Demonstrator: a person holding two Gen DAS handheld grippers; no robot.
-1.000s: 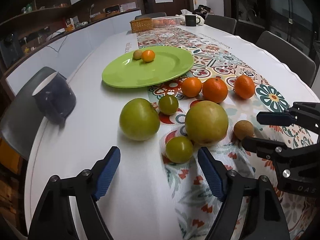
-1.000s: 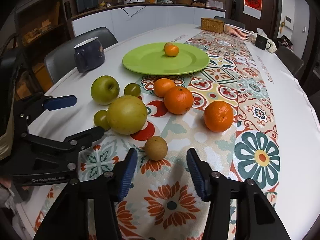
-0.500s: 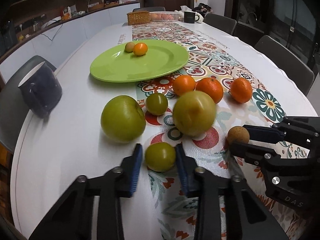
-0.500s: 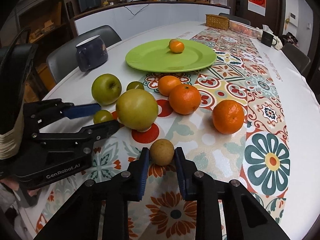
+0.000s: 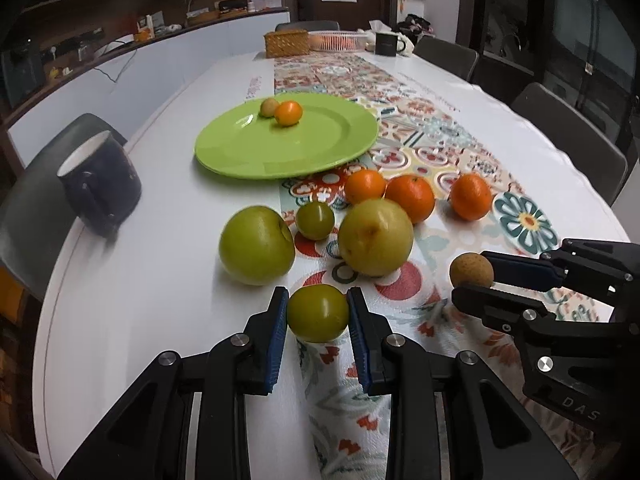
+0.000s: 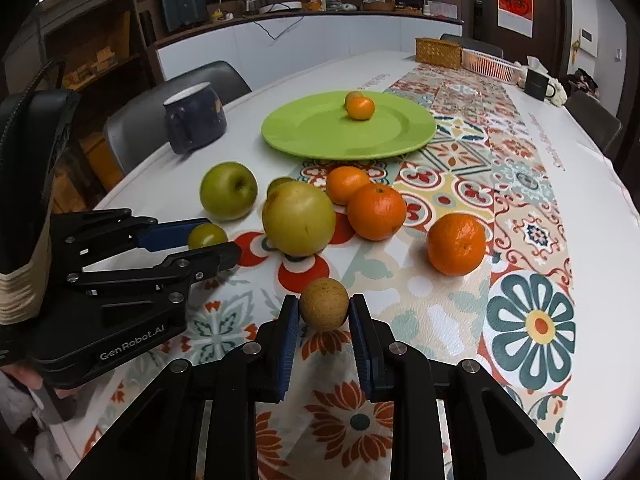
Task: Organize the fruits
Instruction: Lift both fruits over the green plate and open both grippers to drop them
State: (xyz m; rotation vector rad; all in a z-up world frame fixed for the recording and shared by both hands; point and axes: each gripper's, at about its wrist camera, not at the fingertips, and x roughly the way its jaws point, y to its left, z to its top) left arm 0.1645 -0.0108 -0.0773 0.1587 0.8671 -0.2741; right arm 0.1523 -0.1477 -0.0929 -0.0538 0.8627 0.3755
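My left gripper point(image 5: 317, 312) is shut on a small green fruit point(image 5: 318, 313), also seen in the right wrist view point(image 6: 207, 236). My right gripper point(image 6: 324, 310) is shut on a small brown fruit point(image 6: 324, 309), also seen in the left wrist view point(image 5: 471, 271). Both fruits are just above the patterned runner point(image 6: 520, 184). A green plate point(image 5: 320, 148) farther back holds a small orange fruit point(image 5: 288, 113) and a small brownish fruit point(image 5: 269, 107). A green apple point(image 5: 256, 250), a large yellow pear point(image 5: 375, 237), another small green fruit point(image 5: 315, 221) and three oranges point(image 5: 410, 198) lie between.
A dark blue mug point(image 5: 100, 188) stands at the table's left edge by a grey chair point(image 5: 24, 232). A wicker basket point(image 5: 286, 43), a white basket point(image 5: 338, 40) and a black mug point(image 5: 386, 43) stand at the far end. Chairs line the right side.
Both grippers have closed: the left on the small green fruit, the right on the small brown fruit. Both fruits have since risen slightly off the runner.
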